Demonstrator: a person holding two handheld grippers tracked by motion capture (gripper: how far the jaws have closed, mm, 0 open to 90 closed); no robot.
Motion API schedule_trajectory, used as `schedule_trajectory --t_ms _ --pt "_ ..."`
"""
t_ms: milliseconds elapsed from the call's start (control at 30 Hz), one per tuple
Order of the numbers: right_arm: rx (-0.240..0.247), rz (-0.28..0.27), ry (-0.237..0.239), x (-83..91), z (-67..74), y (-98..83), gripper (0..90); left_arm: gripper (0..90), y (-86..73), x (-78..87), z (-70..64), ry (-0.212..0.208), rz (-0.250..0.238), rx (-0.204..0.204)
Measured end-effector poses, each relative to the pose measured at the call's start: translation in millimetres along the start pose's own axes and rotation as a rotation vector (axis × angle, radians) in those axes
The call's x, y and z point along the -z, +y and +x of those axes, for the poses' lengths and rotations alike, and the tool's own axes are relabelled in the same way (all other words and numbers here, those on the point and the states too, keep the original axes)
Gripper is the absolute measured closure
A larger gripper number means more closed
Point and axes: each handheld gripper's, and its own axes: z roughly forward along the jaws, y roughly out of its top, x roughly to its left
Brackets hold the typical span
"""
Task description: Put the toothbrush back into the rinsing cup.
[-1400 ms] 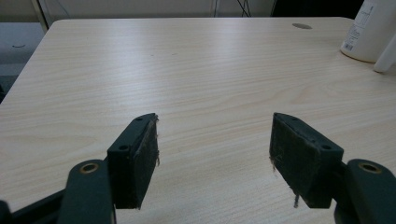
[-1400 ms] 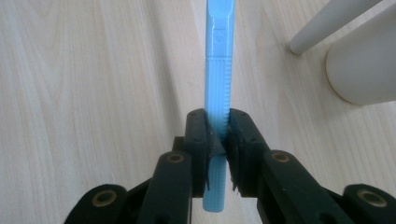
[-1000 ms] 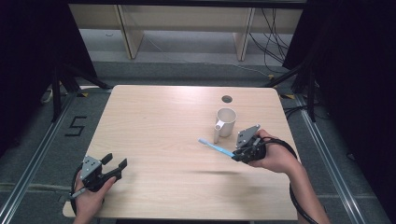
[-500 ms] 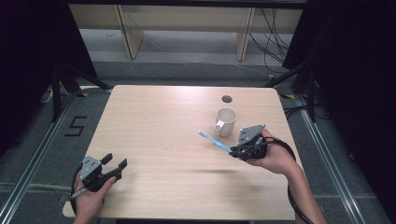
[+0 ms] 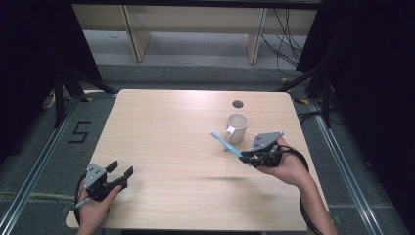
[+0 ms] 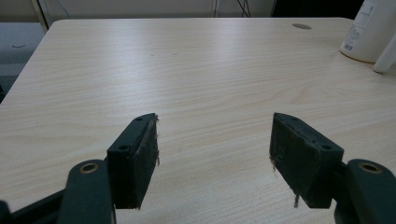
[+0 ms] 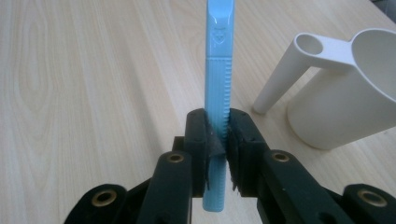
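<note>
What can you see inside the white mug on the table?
The white mug looks empty: pale inner wall shows in the high view. Its bottom is hidden by the rim.

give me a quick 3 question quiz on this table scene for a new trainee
1. True or false: the right gripper is shut on the blue toothbrush.
2. Which way does the white mug stand? A) upright on the table, mouth up B) on its side C) upside down
3. In a few words, how do the jaws of the left gripper stand, and is anything between them?

Key
1. True: both pads press the handle in the right gripper view.
2. A: the high view shows its open mouth facing up, the handle toward the toothbrush.
3. Wide apart, with just bare tabletop between them.
</note>
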Motion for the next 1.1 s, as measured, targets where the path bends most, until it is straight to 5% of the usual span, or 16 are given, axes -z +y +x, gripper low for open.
schedule_trajectory --t_ms 1100 --pt "-0.105 -0.240 -0.098 -2.1 -3.4 -3.9 79.4 32.2 -0.1 -0.2 0.0 -0.002 -0.005 0.006"
